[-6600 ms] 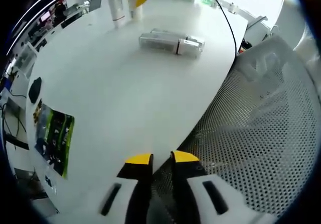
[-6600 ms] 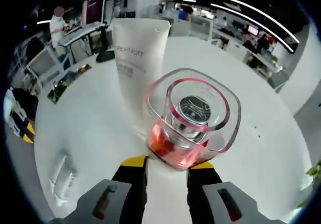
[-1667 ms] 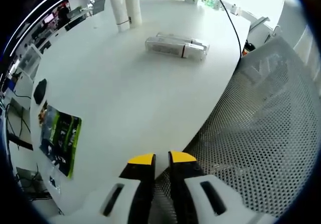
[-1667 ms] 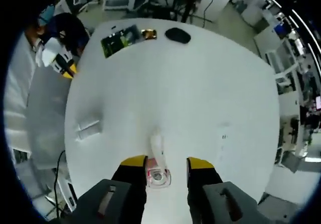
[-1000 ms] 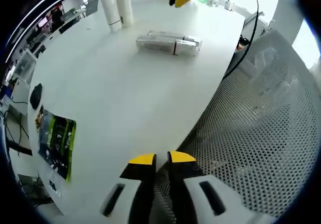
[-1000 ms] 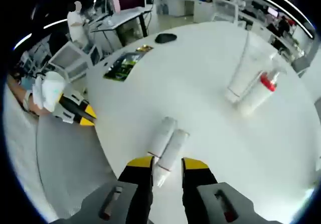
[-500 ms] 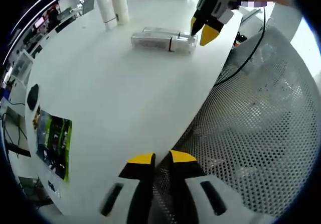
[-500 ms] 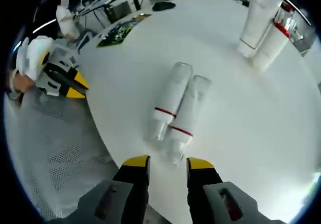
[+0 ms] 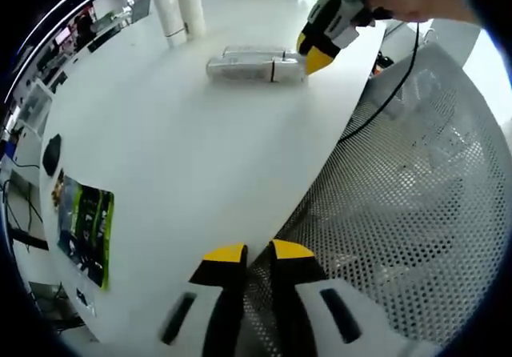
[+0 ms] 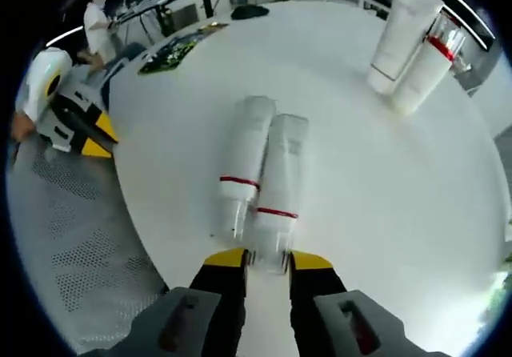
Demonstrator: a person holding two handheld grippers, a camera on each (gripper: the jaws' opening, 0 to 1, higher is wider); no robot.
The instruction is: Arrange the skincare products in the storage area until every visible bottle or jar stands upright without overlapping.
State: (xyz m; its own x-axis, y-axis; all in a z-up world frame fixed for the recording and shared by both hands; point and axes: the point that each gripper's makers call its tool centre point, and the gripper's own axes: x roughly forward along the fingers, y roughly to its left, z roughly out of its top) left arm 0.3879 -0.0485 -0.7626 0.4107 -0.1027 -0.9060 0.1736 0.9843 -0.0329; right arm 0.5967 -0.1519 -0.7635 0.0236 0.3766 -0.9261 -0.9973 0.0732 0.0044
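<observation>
Two bottles (image 10: 260, 173) lie side by side on the white table (image 10: 384, 189), touching. Right gripper (image 10: 268, 259) has its fingers apart around the nearer bottle's cap end, not clamped. Tube (image 10: 402, 30) and pump bottle (image 10: 426, 65) stand upright beyond. Left gripper (image 9: 250, 252), fingers nearly together and empty, hovers at the table edge.

A large white round table (image 10: 384, 189) is seen in both views. In the right gripper view, two white bottles (image 10: 258, 177) are laid flat side by side and touching near the 6 o'clock edge. A white tube (image 10: 398, 33) and a red-collared bottle (image 10: 426, 69) are stood upright together at 2 o'clock. A green printed sheet (image 10: 168, 53) and a dark mouse (image 10: 250, 10) are placed towards 11 o'clock.
</observation>
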